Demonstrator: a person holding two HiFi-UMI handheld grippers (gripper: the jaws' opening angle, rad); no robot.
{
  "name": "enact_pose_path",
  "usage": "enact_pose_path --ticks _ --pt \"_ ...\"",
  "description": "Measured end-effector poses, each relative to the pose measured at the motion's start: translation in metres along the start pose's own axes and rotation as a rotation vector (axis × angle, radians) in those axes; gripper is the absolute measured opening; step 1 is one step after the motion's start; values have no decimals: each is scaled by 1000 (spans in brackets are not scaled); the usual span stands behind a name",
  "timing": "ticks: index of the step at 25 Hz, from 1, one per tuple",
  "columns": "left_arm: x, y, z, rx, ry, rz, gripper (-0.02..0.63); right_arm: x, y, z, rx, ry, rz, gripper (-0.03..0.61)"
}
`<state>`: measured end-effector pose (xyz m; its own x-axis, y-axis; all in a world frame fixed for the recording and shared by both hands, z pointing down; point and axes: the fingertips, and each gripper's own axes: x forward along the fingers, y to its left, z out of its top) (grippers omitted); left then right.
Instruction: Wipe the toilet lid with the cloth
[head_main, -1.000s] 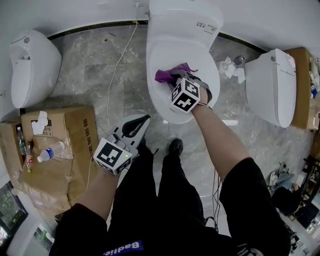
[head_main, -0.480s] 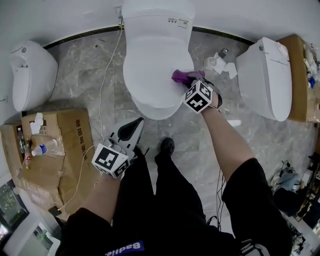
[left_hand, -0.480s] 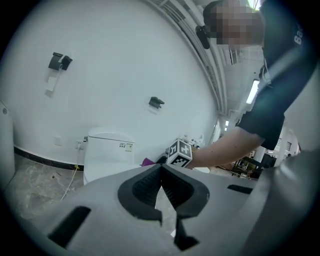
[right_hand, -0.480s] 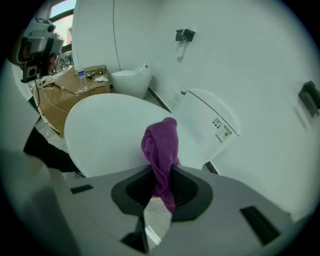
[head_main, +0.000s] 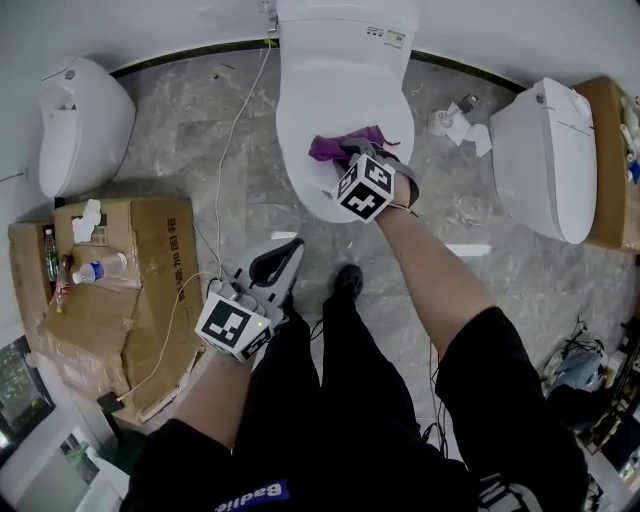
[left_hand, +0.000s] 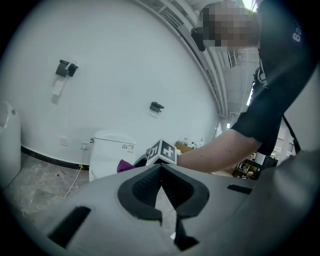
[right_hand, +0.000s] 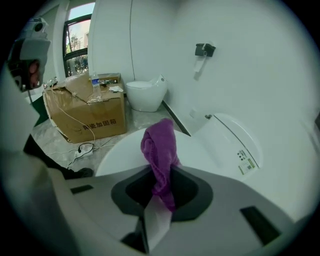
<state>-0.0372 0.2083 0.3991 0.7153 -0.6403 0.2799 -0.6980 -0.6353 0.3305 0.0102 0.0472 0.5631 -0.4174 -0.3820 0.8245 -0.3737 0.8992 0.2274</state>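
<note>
You look steeply down on a white toilet, its closed toilet lid (head_main: 345, 95) at the top centre of the head view; a purple cloth (head_main: 333, 148) sits bunched over the lid's lower right part, near the front rim. Your right gripper (right_hand: 160, 192) is clenched on that cloth; in the right gripper view the fabric rises from between the dark pads (right_hand: 192, 192) and folds forward over the white lid; whether it presses on the surface cannot be told.

Your left gripper (left_hand: 161, 170) has its jaws closed together with nothing between them; in the head view it hangs below and left of centre, over the grey marble floor (head_main: 200, 180), just beside your left leg and well apart from the toilet; in the left gripper view it points roughly level toward the toilet, with the cloth showing as a small purple patch beyond its tips.

At the left edge a brown cardboard box (head_main: 120, 310) lies on the floor, with a water bottle (head_main: 100, 268) on top; a second white toilet (head_main: 80, 120) stands at the upper left and a third (head_main: 550, 160) at the right; a white cable (head_main: 235, 130) runs down the floor left of the lid; crumpled paper (head_main: 462, 125) lies at the upper right.
</note>
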Motion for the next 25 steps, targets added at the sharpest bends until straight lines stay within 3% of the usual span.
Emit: enact_pose_path --ticks 5,12,18,25 --pt "-46 5 -2 -17 -18 -33 15 1 19 20 -25 46 -32 64" --pt "-107 16 -2 7 -29 -89 15 -38 20 3 43 154 -112 64" --pt "-138 -2 29 52 -32 -158 15 -125 60 23 112 117 -156 64" --pt "-148 -49 77 83 -46 -214 15 -210 137 45 183 19 -108 64"
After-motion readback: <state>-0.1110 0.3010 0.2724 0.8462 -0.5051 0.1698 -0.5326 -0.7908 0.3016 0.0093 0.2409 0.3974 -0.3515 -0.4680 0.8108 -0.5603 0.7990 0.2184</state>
